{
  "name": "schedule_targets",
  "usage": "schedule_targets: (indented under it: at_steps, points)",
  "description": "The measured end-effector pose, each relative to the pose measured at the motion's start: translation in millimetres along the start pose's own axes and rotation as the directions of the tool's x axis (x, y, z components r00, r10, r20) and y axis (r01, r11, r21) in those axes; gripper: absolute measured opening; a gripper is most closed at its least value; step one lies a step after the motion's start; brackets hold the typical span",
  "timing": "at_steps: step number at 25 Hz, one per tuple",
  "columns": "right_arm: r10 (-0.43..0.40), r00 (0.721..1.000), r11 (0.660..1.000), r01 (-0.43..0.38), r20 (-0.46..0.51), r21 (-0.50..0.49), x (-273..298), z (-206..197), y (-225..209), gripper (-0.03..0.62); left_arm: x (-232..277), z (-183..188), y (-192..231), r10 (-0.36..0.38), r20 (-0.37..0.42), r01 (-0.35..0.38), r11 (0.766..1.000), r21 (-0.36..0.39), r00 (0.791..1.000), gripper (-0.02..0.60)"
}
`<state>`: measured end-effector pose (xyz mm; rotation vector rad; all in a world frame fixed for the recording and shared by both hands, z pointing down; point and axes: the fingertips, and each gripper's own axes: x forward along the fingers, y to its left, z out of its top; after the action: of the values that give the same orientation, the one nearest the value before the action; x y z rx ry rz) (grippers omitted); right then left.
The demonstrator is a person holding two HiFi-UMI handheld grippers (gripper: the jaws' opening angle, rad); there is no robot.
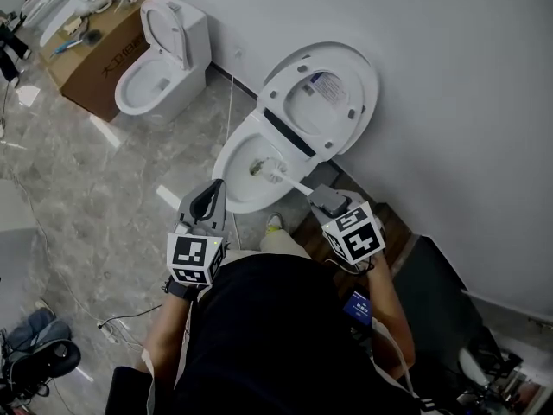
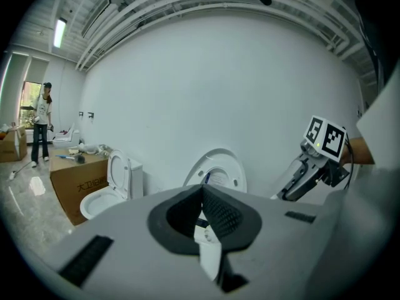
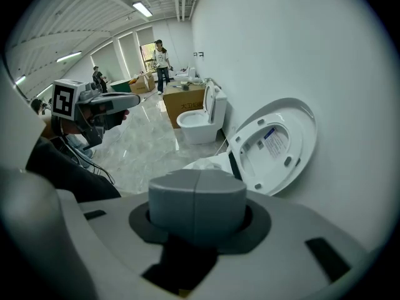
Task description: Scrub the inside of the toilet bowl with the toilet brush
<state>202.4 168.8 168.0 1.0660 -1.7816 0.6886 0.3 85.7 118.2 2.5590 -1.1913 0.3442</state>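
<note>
The white toilet (image 1: 226,164) stands against the wall with its lid (image 1: 324,98) raised. The toilet brush's head (image 1: 262,169) is down inside the bowl, and its white handle (image 1: 294,182) slants back to my right gripper (image 1: 321,197), which is shut on the handle's end. In the right gripper view the grey pads (image 3: 195,195) meet at a seam, and the handle is hidden there. My left gripper (image 1: 207,199) hovers beside the bowl's near left rim, shut on nothing. Its dark pads (image 2: 201,195) meet in the left gripper view, with the lid (image 2: 219,170) beyond.
A second white toilet (image 1: 160,67) stands at the back left, next to a cardboard box (image 1: 95,54) with parts on top. The white wall (image 1: 449,102) runs along the right. Cables (image 1: 130,318) lie on the marble floor. People (image 3: 161,58) stand far off.
</note>
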Motion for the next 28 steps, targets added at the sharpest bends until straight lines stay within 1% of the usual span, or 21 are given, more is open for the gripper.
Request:
schedule_targets:
  at_steps: [5,9,14,20,24,26,28]
  points:
    - [-0.028,1.000,0.999,0.028,-0.003,-0.029,-3,1,1,0.148,-4,-5,5,0.020,0.003,-0.020,0.999,-0.025,1.000,0.012]
    - [-0.029,0.999,0.999,0.029,-0.016,-0.042,-5,-1,3,0.149,-8,-9,7,0.034,0.000,-0.034,0.999,-0.039,0.999,0.011]
    - [-0.044,0.999,0.998,0.043,-0.020,-0.056,-12,-4,11,0.148,-33,-17,13,0.066,-0.002,-0.066,0.995,-0.075,0.998,0.011]
    - [-0.058,0.998,0.994,0.057,-0.007,-0.088,-18,3,23,0.147,-64,-27,22,0.093,0.001,-0.093,0.992,-0.089,0.996,0.011]
    - [-0.066,0.998,0.993,0.065,-0.007,-0.099,-21,6,29,0.147,-74,-32,28,0.128,0.007,-0.126,0.984,-0.123,0.992,0.011]
    - [-0.075,0.997,0.992,0.073,-0.014,-0.107,-23,6,33,0.147,-78,-32,26,0.126,0.009,-0.123,0.984,-0.126,0.992,0.011]
    - [-0.084,0.996,0.990,0.081,-0.019,-0.113,-29,6,39,0.147,-84,-30,22,0.108,0.011,-0.106,0.987,-0.125,0.994,0.011]
